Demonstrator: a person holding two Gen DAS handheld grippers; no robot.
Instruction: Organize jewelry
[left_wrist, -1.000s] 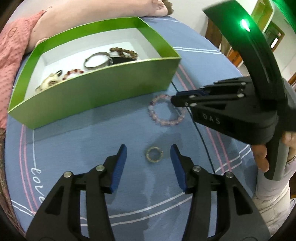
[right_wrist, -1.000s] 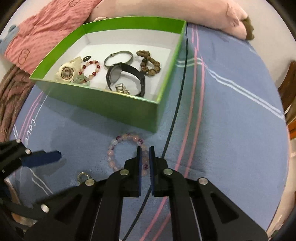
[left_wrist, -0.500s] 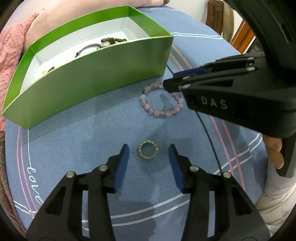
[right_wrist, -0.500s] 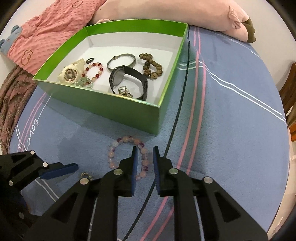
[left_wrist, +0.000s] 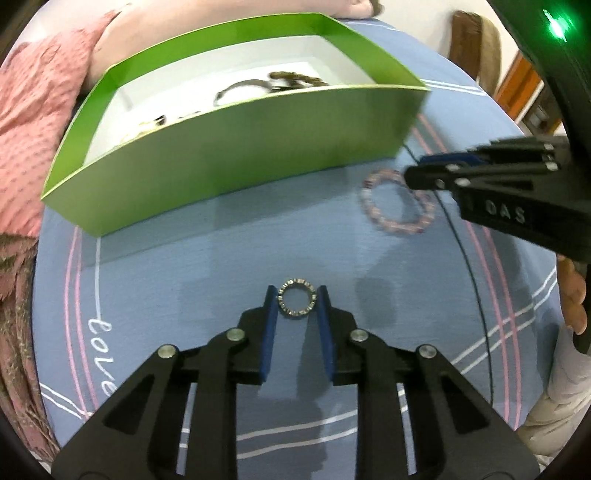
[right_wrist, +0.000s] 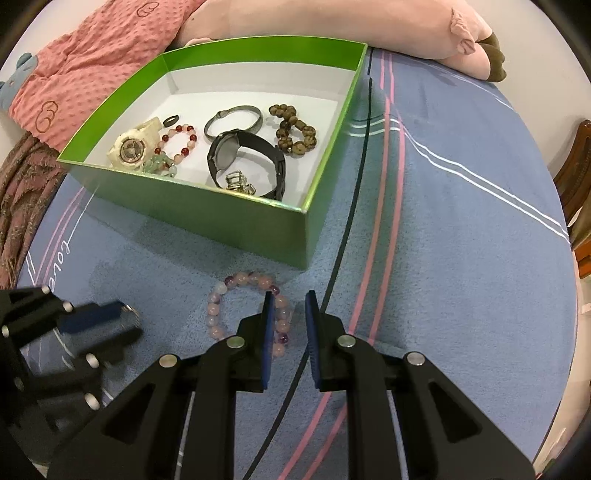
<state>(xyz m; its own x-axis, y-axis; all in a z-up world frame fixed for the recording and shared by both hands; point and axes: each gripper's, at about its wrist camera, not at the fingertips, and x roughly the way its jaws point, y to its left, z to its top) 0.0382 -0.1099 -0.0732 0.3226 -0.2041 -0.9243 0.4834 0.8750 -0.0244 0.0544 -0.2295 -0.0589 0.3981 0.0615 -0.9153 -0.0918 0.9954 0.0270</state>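
Left claw (left_wrist: 297, 297) just closing, pads at small ring; right claw (right_wrist: 289, 303) slightly parted.

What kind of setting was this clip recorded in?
Probably a home, perhaps a bedroom: a blue patterned cloth as the work surface, a pink plush toy and pink blanket behind the green jewelry box, and wooden furniture nearby.

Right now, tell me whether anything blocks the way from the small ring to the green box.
Only the green box's own near wall stands between; the ring, between the left hand-held gripper's pads, must be lifted over it. The blue cloth between them is bare. The pink bead bracelet lies off to the side.
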